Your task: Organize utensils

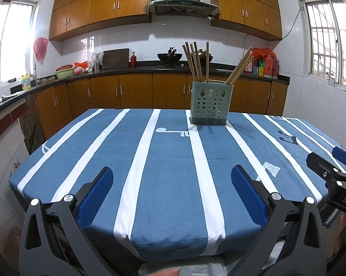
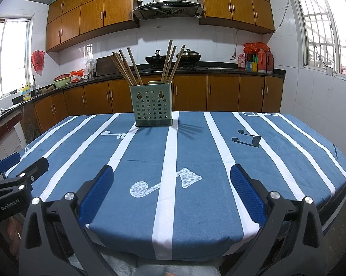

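The left gripper (image 1: 173, 197) hangs at the near edge of the striped blue tablecloth (image 1: 163, 161), its jaws spread wide and holding nothing. Ahead of it and off to its right, well apart, the green perforated utensil holder (image 1: 209, 102) stands upright toward the far side of the table. One bundle of wooden chopsticks (image 1: 194, 62) rises from its left compartment, fanned slightly; a second bundle (image 1: 239, 67) leans out to the right from the other side.

The right gripper (image 2: 173, 195) is level with its partner at the near edge, jaws likewise parted and empty. From it the holder (image 2: 152, 105) lies ahead and a little to the left, so it sits roughly between the two lines of approach, perhaps slightly nearer the right one. The chopsticks' long axes run near vertical, tips up, so a grasp would likely need the fingers to close across the shafts above the rim.
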Available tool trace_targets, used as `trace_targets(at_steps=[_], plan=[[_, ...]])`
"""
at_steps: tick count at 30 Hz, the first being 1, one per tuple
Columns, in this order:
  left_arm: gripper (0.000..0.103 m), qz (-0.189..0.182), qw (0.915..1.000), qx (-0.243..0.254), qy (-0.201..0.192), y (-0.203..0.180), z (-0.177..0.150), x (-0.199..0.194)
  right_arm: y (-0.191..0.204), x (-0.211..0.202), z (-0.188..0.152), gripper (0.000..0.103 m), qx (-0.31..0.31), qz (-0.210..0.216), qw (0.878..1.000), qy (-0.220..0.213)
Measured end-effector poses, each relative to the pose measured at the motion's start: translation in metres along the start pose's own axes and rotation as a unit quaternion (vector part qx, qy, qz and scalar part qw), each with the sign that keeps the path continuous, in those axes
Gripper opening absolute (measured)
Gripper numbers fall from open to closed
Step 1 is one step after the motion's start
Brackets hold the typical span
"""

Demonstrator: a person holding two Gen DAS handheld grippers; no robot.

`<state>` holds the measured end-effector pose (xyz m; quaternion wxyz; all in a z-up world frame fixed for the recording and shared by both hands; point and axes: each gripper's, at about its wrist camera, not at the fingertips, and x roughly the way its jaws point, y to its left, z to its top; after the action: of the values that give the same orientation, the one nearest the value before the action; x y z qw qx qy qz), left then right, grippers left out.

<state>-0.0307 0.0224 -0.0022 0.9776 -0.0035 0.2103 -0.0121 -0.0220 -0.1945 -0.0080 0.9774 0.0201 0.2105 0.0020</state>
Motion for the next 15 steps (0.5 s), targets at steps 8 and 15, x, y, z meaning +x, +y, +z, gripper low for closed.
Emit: trace_targets(at_steps=[8,15], plan=[[0.101,0.001,1.0000,0.000,0.001,-0.0012,-0.0094,-0.0015,0.0002,-0.0002,0.0002,0.099,0.000,0.000,1.000,0.000],[0.101,0.000,1.0000,-0.001,0.002,0.0009,-0.0082,-0.0022,0.0003,-0.0004,0.0005,0.099,0.000,0.000,1.000,0.000]])
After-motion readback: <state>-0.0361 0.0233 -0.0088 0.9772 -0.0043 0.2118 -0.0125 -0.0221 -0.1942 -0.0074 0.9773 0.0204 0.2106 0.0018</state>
